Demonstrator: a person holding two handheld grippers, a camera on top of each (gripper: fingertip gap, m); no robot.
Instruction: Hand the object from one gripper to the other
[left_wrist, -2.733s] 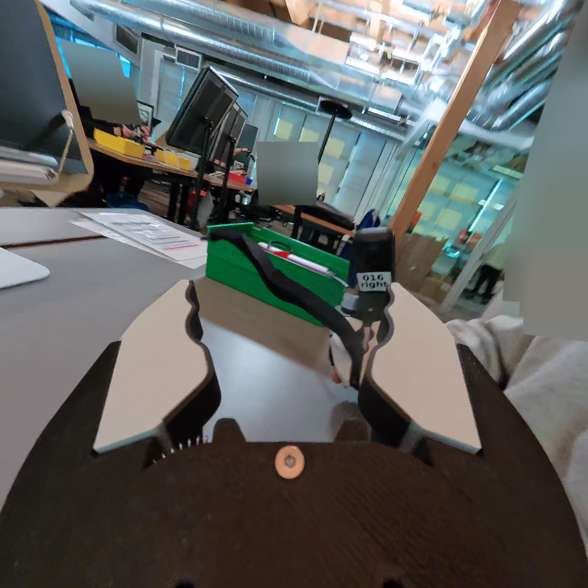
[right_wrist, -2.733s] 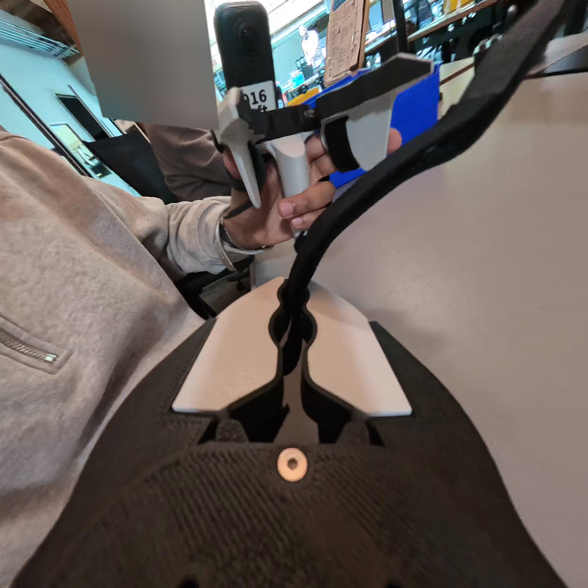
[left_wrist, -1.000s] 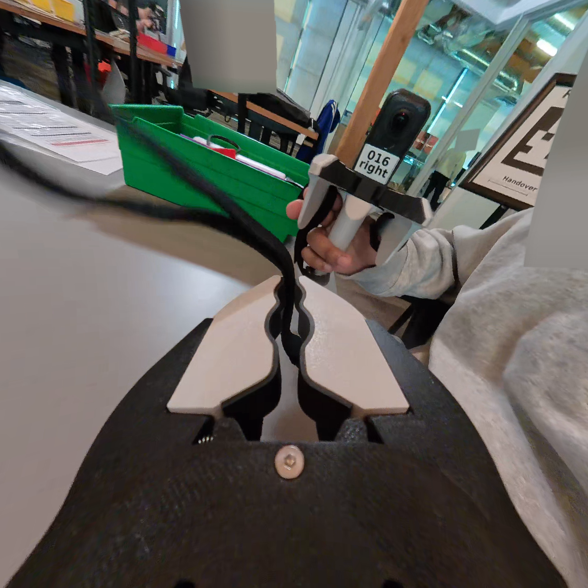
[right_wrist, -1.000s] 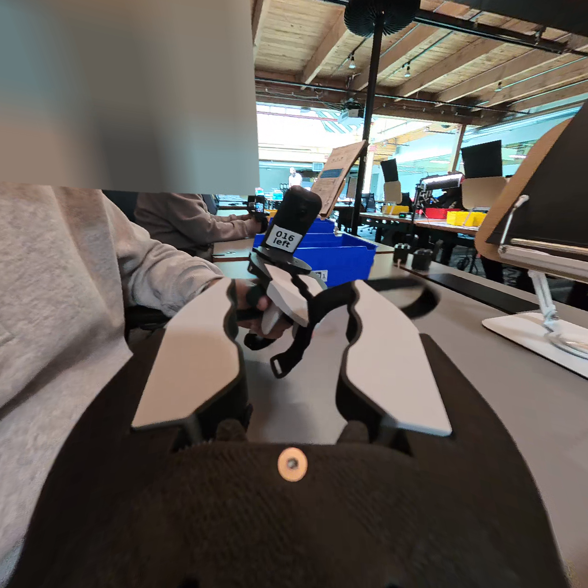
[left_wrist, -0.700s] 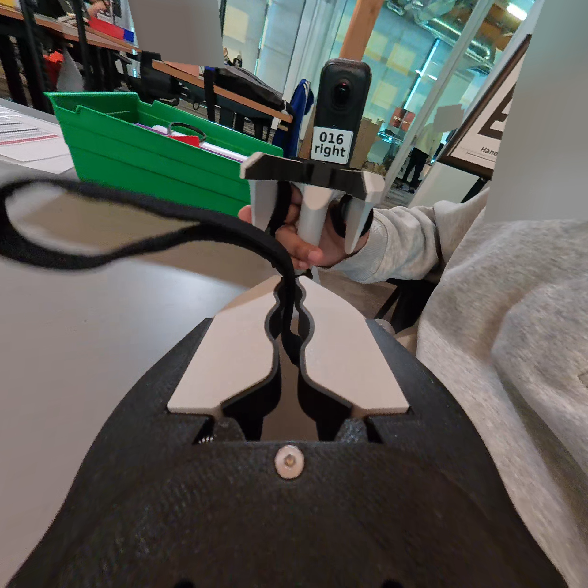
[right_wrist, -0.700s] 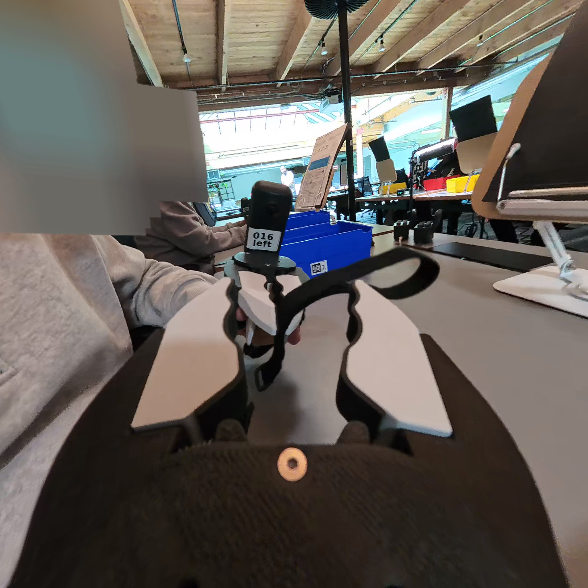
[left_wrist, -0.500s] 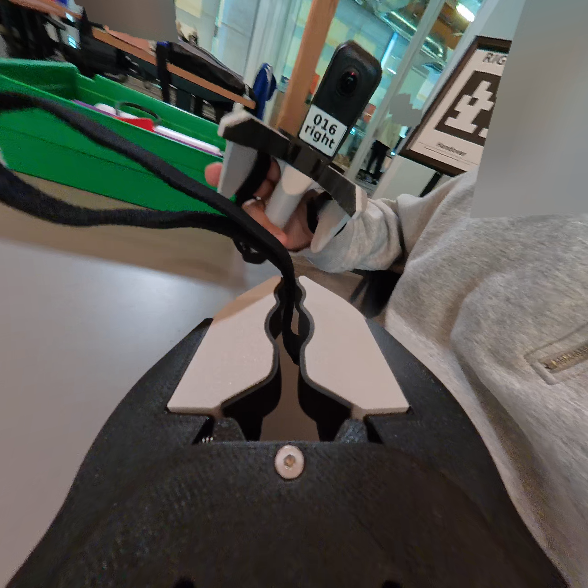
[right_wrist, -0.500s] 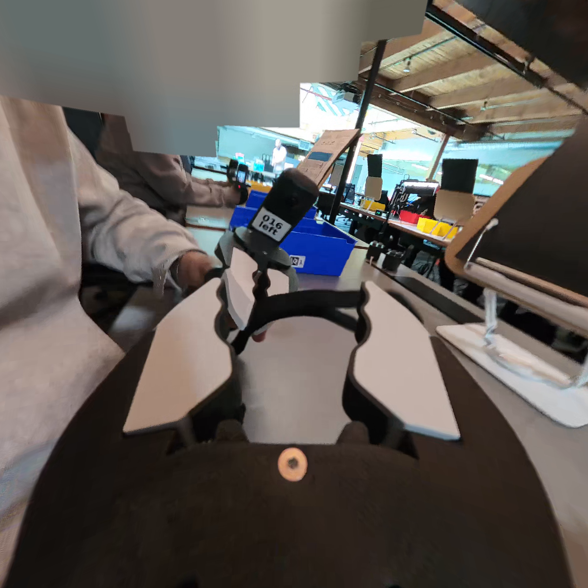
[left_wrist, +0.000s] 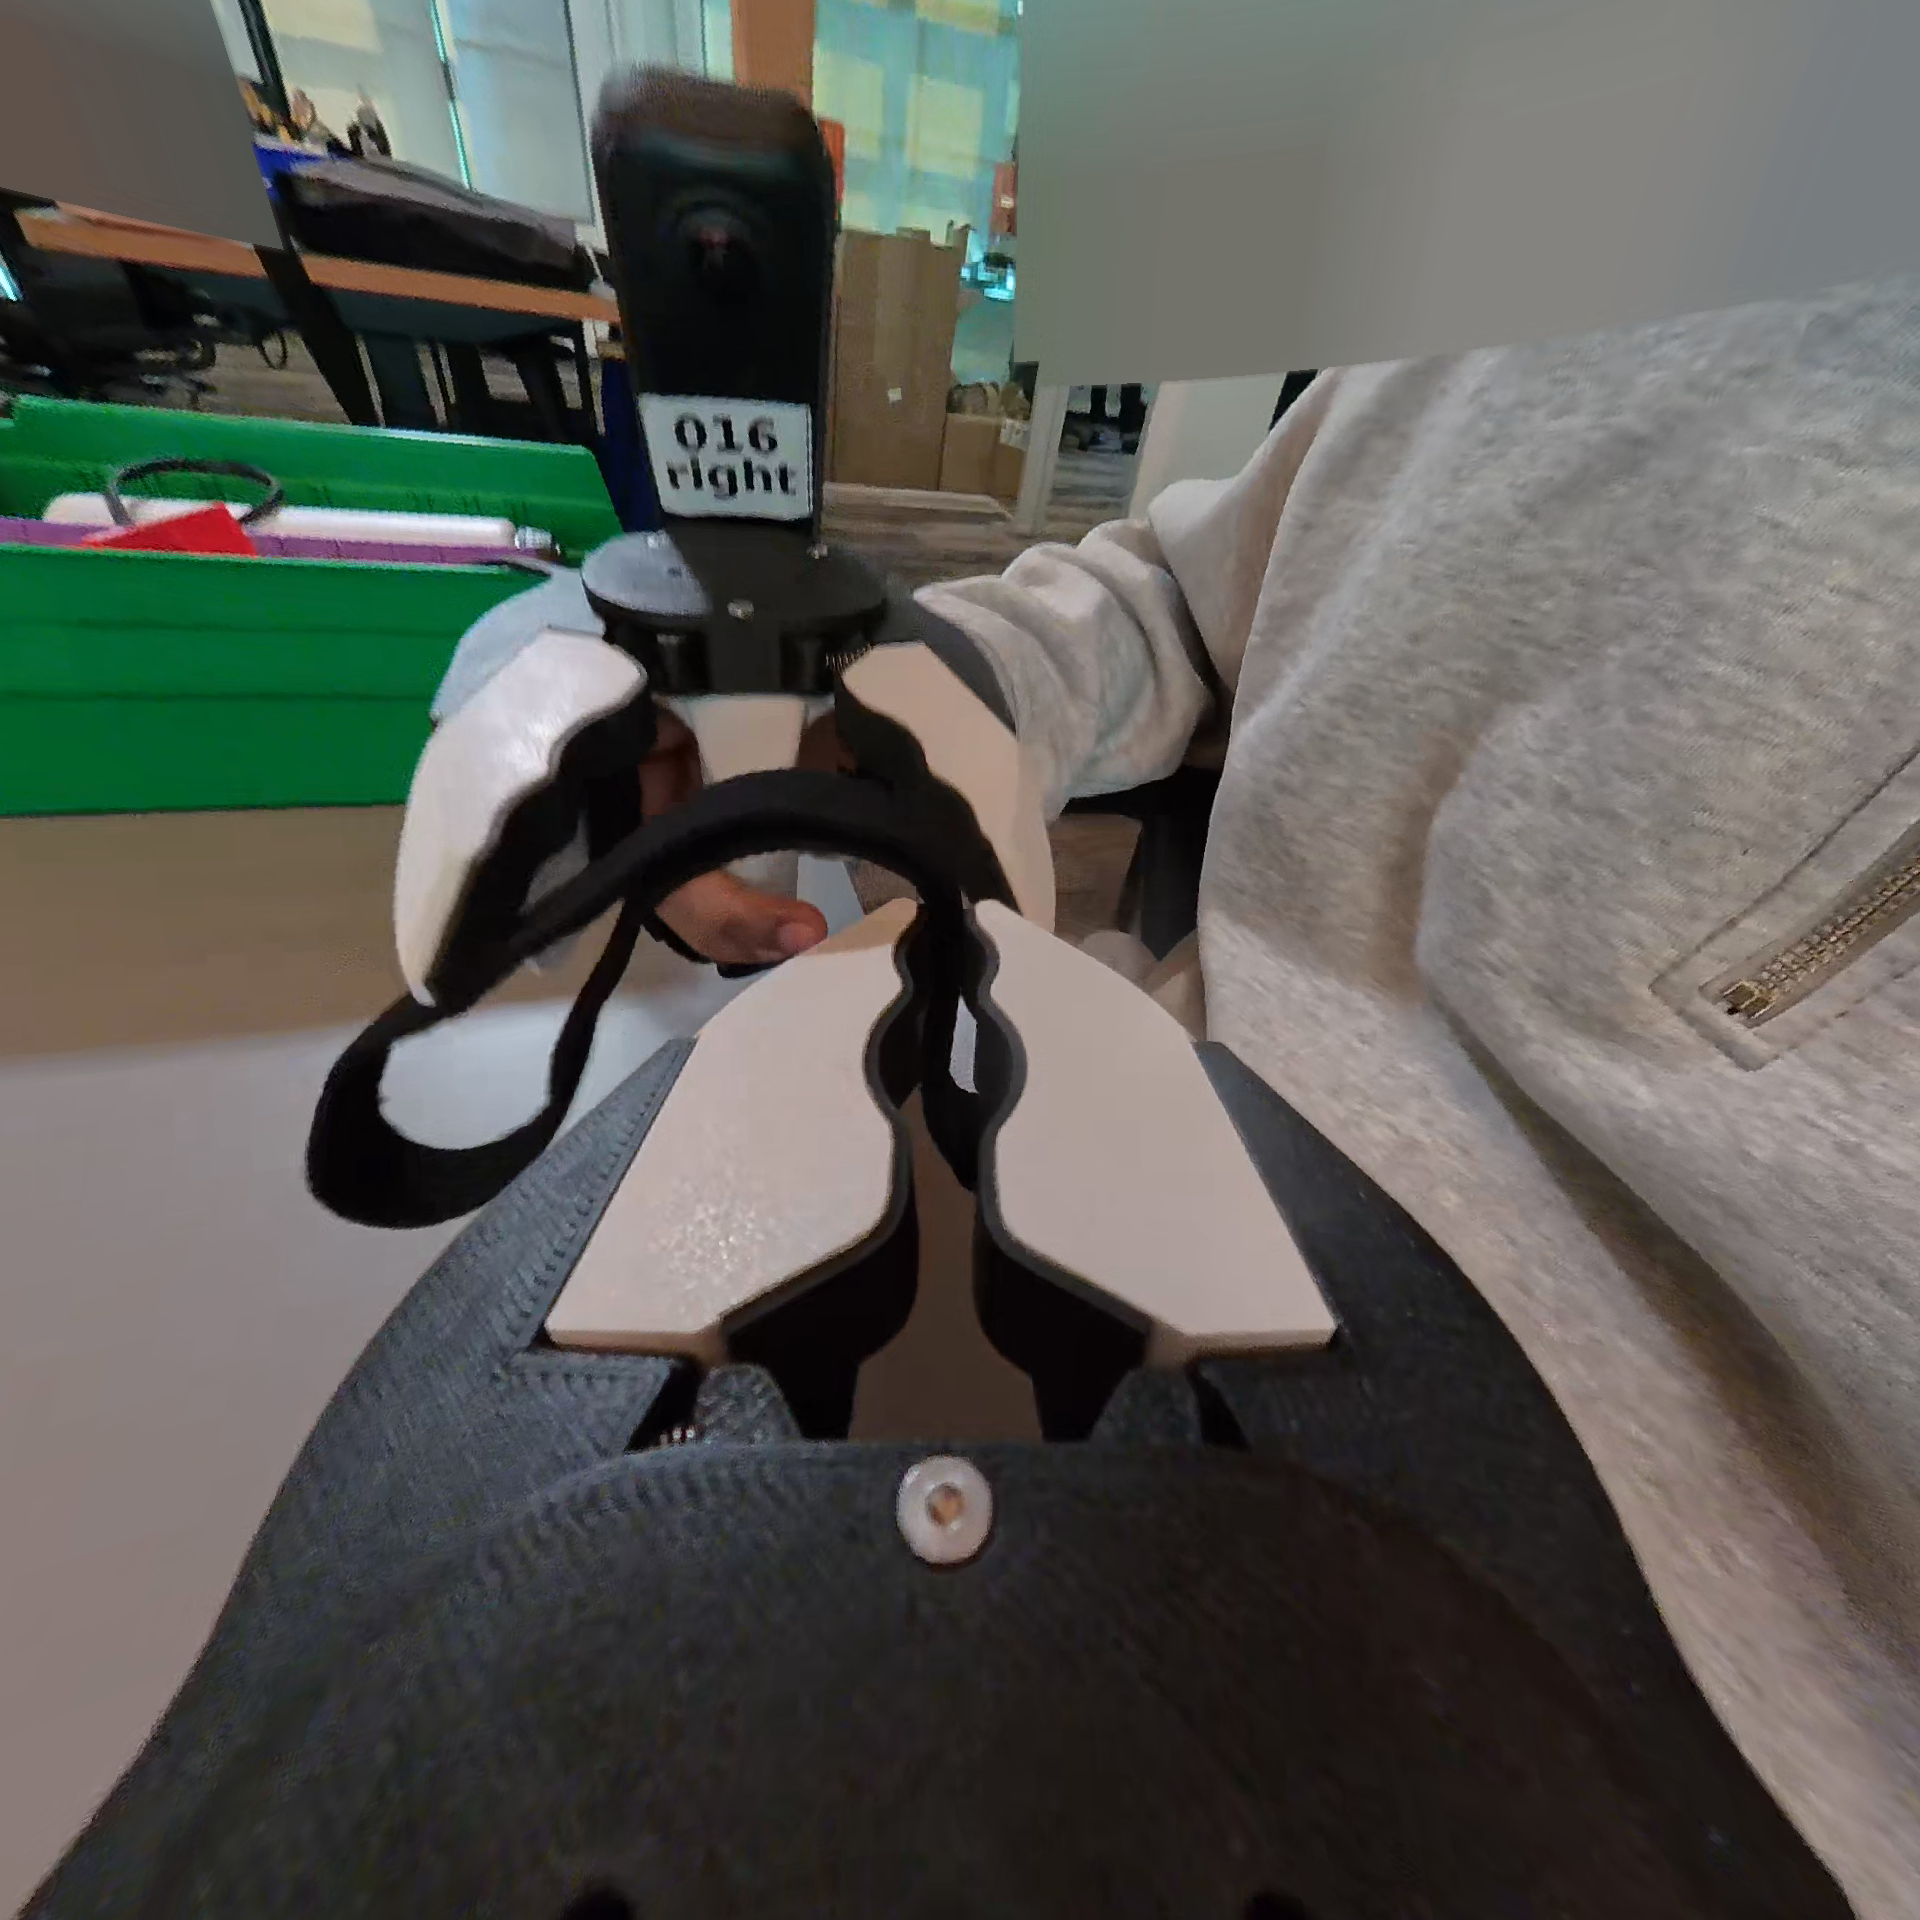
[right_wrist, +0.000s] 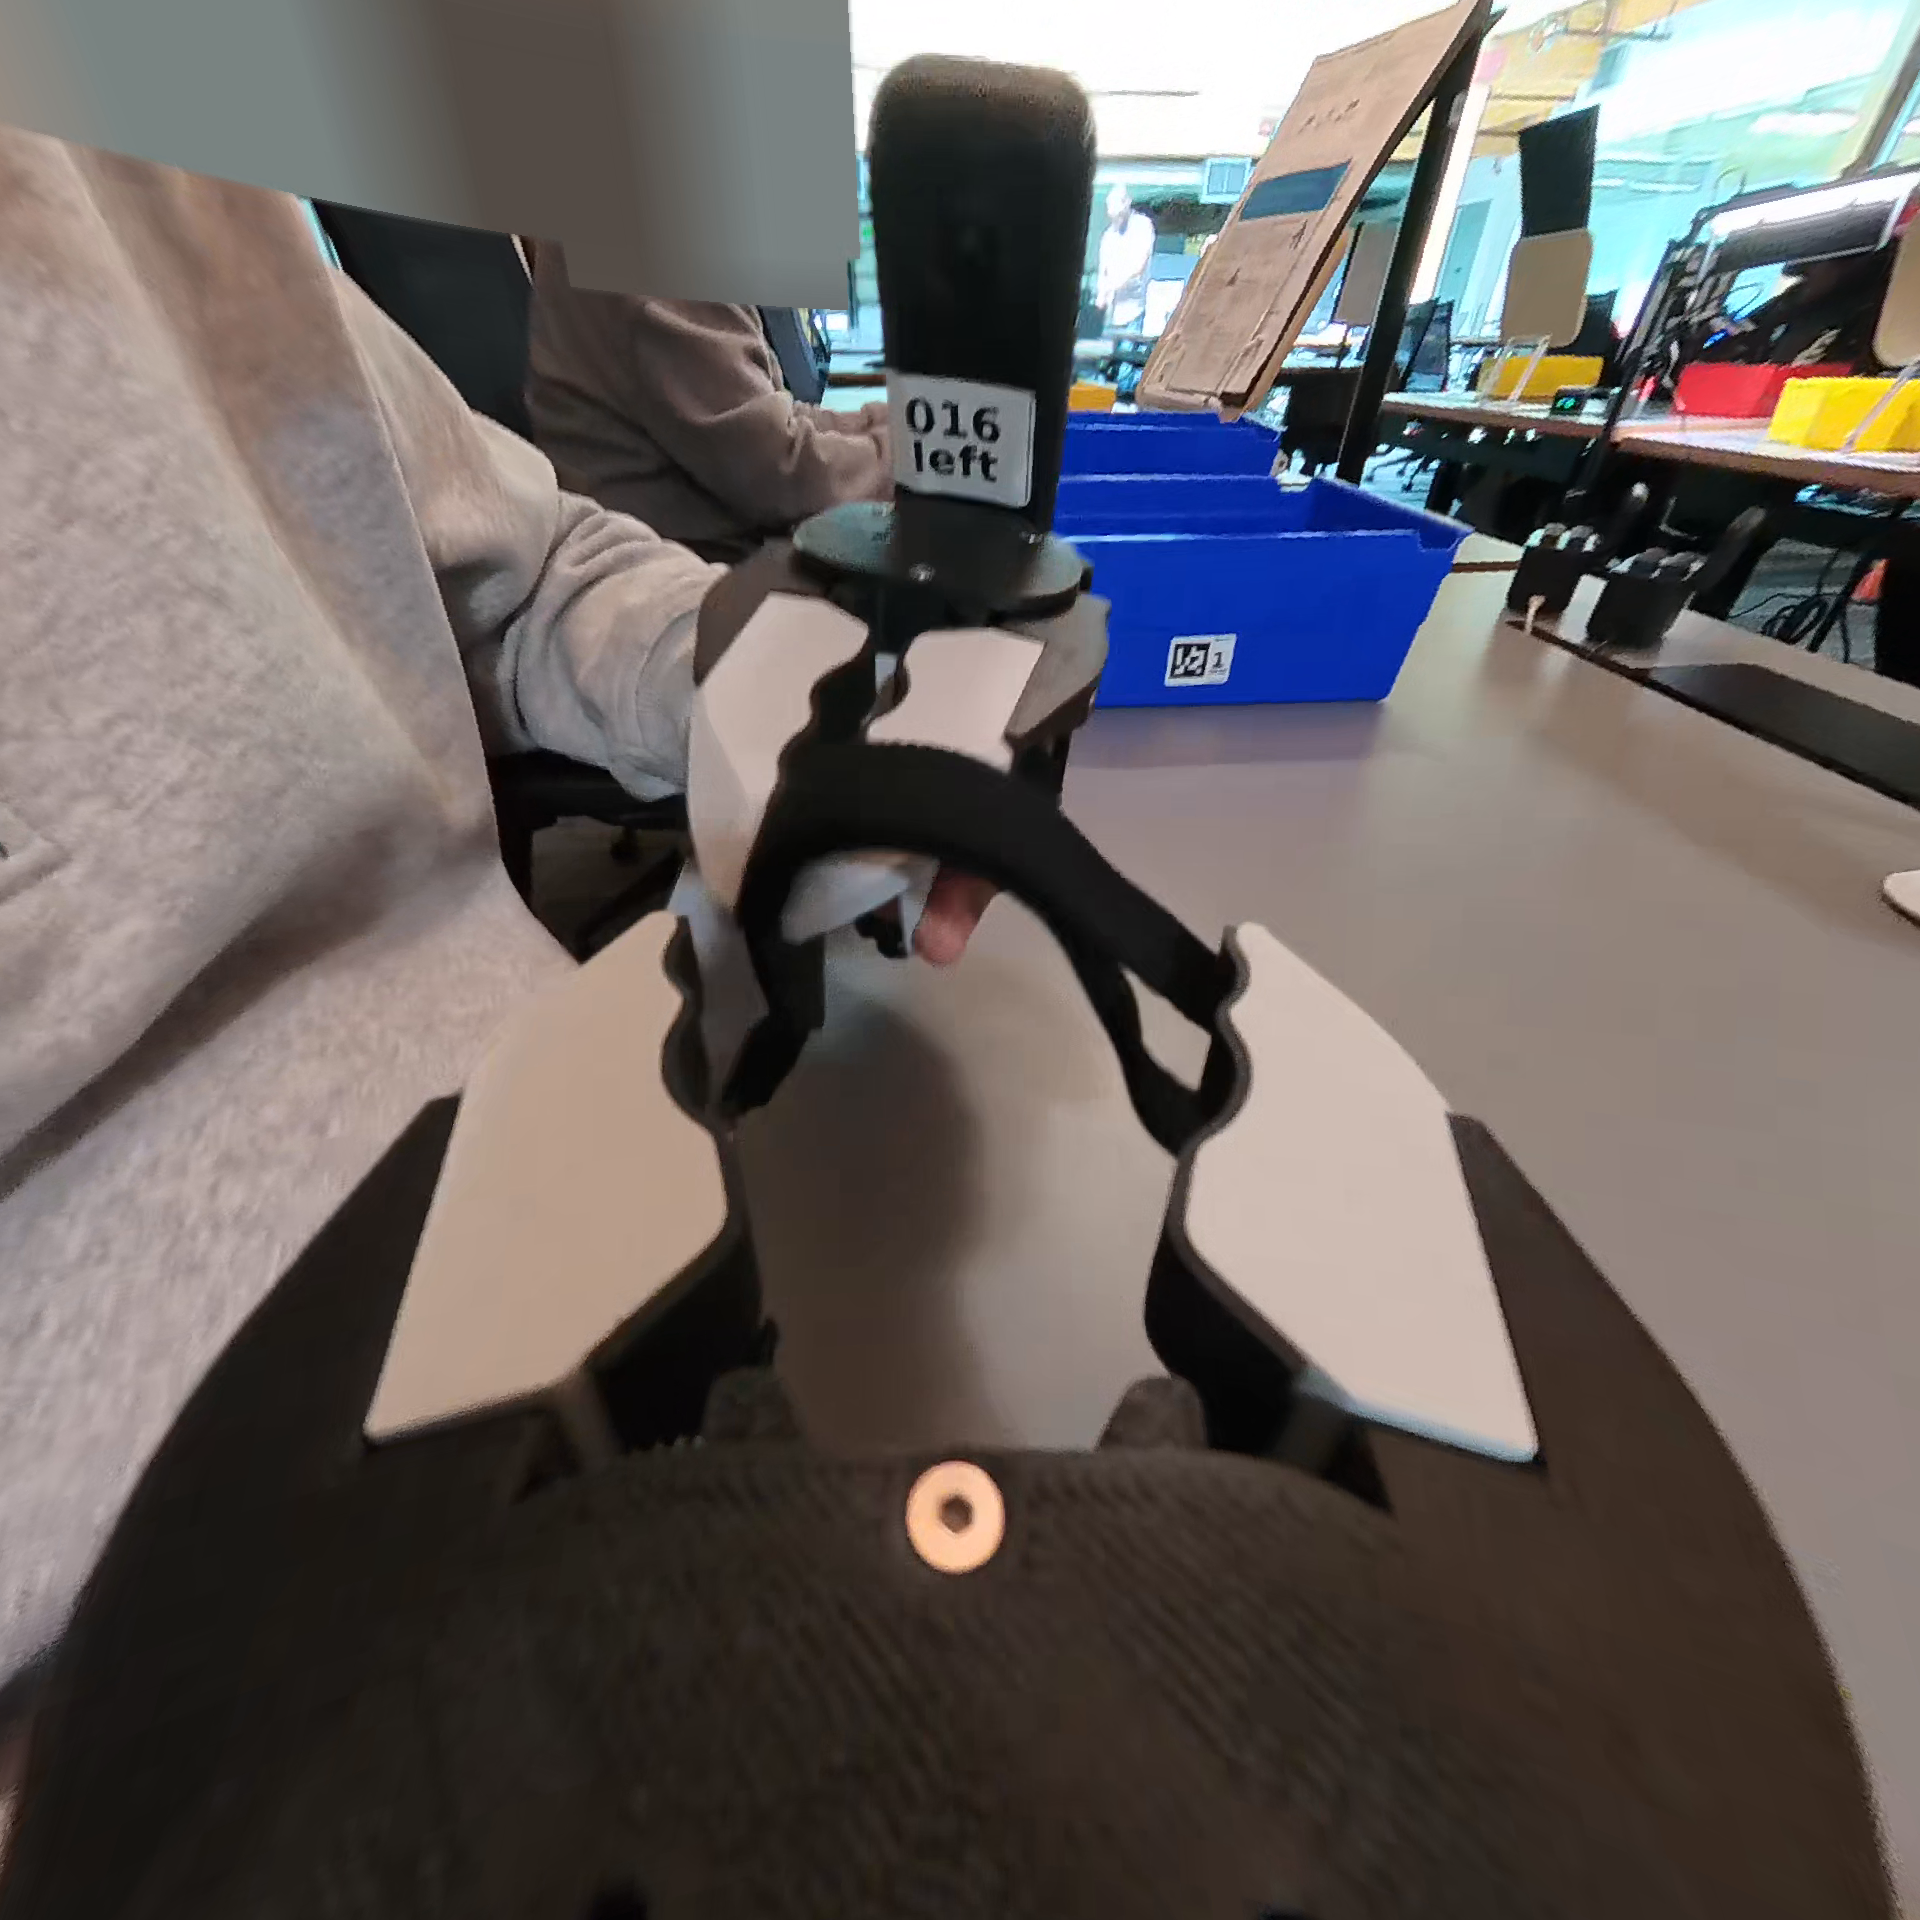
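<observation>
The object is a black fabric strap (left_wrist: 790, 805) with a loop at its free end. My left gripper (left_wrist: 940, 914) is shut on one end of it. The strap arcs forward and its loop hangs to the left. My right gripper (left_wrist: 727, 914) faces the left one at close range, open. In the right wrist view my right gripper (right_wrist: 951, 956) is open, and the strap (right_wrist: 935, 790) arcs across the gap between its fingers. The loop rests against the inner side of the right finger. The left gripper (right_wrist: 800, 862) shows there, shut on the strap.
Both grippers are over a grey table (right_wrist: 1507, 935). A green bin (left_wrist: 208, 665) with items stands on one side, a blue bin (right_wrist: 1247, 592) on the other. The person's grey sweatshirt (left_wrist: 1558, 831) is close by. Small black objects (right_wrist: 1621, 597) sit farther back.
The strap passed from the right gripper to the left: the left shut on it and the right opened. Since then the grippers have drawn close, and the strap now lies between the right's open fingers.
</observation>
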